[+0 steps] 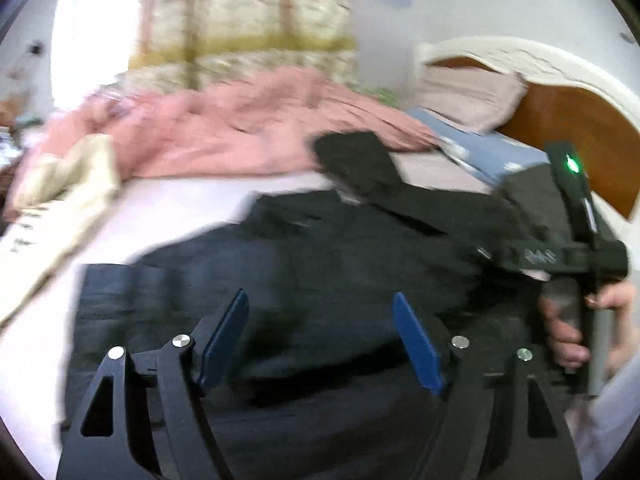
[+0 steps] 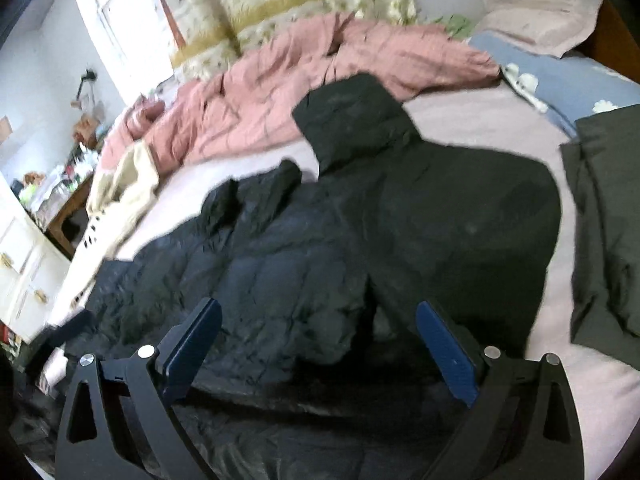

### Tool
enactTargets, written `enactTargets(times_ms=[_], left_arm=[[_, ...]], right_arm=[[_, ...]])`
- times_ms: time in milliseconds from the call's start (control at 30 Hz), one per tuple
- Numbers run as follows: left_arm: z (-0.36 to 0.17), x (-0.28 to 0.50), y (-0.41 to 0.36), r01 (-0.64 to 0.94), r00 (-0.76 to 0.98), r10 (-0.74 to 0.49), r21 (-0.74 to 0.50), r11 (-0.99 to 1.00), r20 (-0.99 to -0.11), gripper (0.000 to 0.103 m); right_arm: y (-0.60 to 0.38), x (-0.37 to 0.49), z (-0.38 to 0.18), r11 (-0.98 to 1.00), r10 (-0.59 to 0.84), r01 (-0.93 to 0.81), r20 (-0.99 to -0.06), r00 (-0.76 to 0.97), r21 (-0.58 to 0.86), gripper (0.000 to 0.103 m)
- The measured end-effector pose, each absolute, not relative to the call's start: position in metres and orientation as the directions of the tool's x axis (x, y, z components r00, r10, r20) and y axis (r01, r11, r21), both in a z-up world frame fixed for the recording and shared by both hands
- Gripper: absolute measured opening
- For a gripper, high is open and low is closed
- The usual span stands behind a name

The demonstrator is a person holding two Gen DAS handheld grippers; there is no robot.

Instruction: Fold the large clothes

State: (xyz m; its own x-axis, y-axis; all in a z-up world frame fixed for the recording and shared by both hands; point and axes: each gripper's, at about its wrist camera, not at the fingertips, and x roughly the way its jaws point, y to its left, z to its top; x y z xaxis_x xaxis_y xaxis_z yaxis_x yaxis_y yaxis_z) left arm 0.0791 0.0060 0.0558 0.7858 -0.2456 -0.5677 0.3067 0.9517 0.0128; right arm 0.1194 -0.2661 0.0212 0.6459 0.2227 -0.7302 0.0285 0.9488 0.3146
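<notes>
A large black puffer jacket (image 2: 280,272) lies spread on the bed, its hood (image 2: 352,120) pointing toward the pink duvet. One matte black panel (image 2: 460,216) lies folded over the quilted body, and a crumpled sleeve (image 2: 256,196) rests at the upper left. My right gripper (image 2: 318,306) hovers over the jacket's near part, open with nothing between its blue pads. My left gripper (image 1: 318,294) also stands open above the same jacket (image 1: 320,248), with nothing between its pads. At the right edge of the left wrist view, a hand (image 1: 568,320) holds the other tool's handle.
A rumpled pink duvet (image 2: 280,92) and a cream garment (image 2: 120,184) lie beyond the jacket. A dark grey garment (image 2: 604,220) lies at the right, near a blue pillow (image 2: 560,80) and the wooden headboard (image 1: 572,128). A white cabinet (image 2: 24,272) stands left of the bed.
</notes>
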Motion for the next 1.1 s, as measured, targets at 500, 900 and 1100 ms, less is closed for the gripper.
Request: enactTargets(times_ms=[500, 900, 1100], left_arm=[[0.032, 0.129, 0.108, -0.076, 0.738, 0.076, 0.029, 0.997, -0.67, 0.078], [-0.011, 0.145, 0.138, -0.204, 0.651, 0.385, 0.337, 0.919, -0.654, 0.077], [-0.022, 0.15, 0.141, -0.215, 0.625, 0.415, 0.366, 0.906, -0.661, 0.067]], right_arm=[[-0.234, 0.154, -0.003, 0.995, -0.093, 0.083, -0.803, 0.589, -0.055, 0.02], [-0.294, 0.149, -0.009, 0.974, -0.132, 0.225, -0.822, 0.553, -0.005, 0.019], [-0.298, 0.138, 0.0, 0.984, -0.013, 0.152, -0.807, 0.59, 0.095, 0.046]])
